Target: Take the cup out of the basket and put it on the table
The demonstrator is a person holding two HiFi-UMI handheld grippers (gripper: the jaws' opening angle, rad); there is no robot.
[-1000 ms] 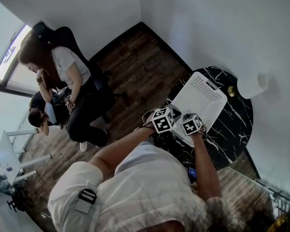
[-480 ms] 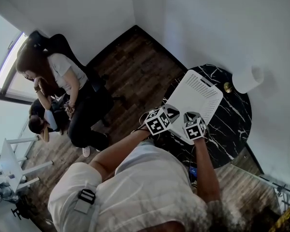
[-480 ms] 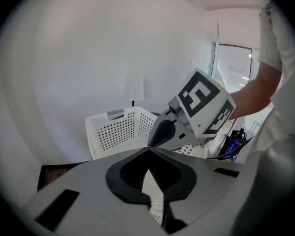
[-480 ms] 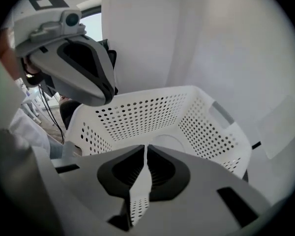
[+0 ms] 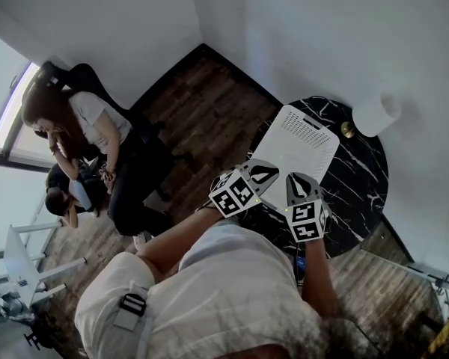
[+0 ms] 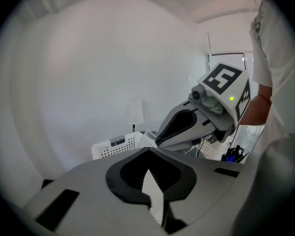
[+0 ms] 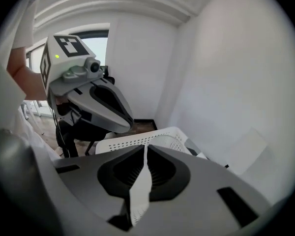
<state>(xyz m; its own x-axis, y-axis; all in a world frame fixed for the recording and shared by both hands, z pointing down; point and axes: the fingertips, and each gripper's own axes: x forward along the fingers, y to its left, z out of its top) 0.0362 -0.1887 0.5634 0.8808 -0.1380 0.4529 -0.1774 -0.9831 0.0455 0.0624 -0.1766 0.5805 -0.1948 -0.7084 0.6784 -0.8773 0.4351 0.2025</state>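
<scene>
nearest to us is our own white shirt [image 5: 209, 290], with both forearms reaching forward from it. the left gripper [image 6: 147, 154] is held up in the air, tilted toward the table, and its jaws are pressed together at the tips with only a thin sliver of light behind them and nothing caught between. the right gripper [image 7: 145, 149] is just beside it, the two marker cubes near each other but apart. its jaws are likewise closed tip to tip, and a strip of white mesh shows through the narrow slit behind them. each gripper view shows the other gripper crossing the frame at an angle, its green light lit.

just beyond the jaw tips sits the white perforated basket [image 5: 323, 146]. it rests on the near half of a round black marble table [image 5: 363, 174], with one edge reaching out past the table rim toward us. neither gripper touches it. we cannot make out the cup in any view, and the inside of the basket does not show clearly enough to tell what lies in it.

past the basket, by the wall, a small lamp [image 5: 376, 114] with a white shade stands on the table.

farther off, across the dark wood floor [image 5: 209, 88], a person [image 5: 97, 122] sits in a black chair [image 5: 86, 73] near the window.
</scene>
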